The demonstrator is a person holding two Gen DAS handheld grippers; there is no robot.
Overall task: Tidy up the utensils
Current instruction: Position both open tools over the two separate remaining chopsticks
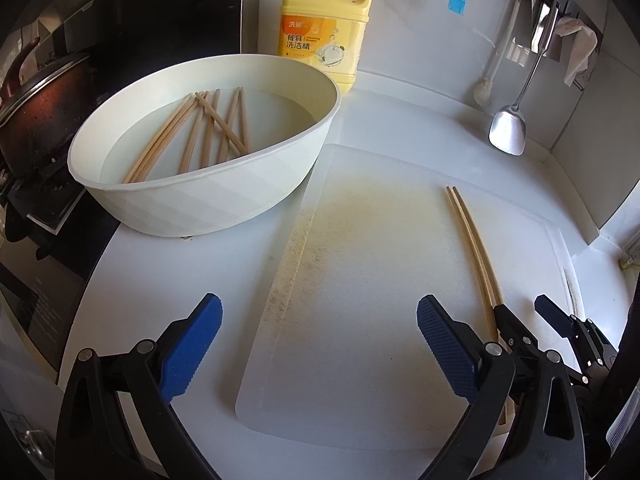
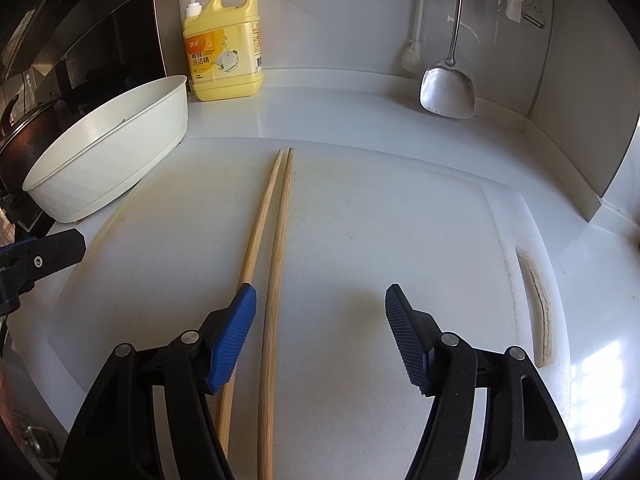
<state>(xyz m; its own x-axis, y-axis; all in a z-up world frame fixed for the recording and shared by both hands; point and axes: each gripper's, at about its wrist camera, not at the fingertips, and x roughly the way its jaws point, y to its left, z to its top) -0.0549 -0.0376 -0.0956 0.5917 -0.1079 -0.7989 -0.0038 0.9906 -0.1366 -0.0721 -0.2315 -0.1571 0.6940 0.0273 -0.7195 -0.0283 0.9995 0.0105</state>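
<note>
A pair of wooden chopsticks [image 2: 276, 240] lies side by side on the white cutting board [image 2: 380, 240]; it also shows in the left wrist view [image 1: 476, 244]. My right gripper [image 2: 320, 332] is open over their near ends, its left finger above one stick, holding nothing. Its fingers [image 1: 552, 316] show at the right of the left wrist view. Several more chopsticks [image 1: 204, 128] lie in water in the white basin [image 1: 208, 200]. My left gripper [image 1: 320, 340] is open and empty above the board, near the basin.
A yellow dish-soap bottle [image 1: 320, 36] stands behind the basin. A metal spatula [image 2: 448, 84], a white brush [image 2: 412, 48] and a blue silicone brush [image 1: 456, 0] hang on the back wall. A dark pot [image 1: 36, 108] sits on the stove at left.
</note>
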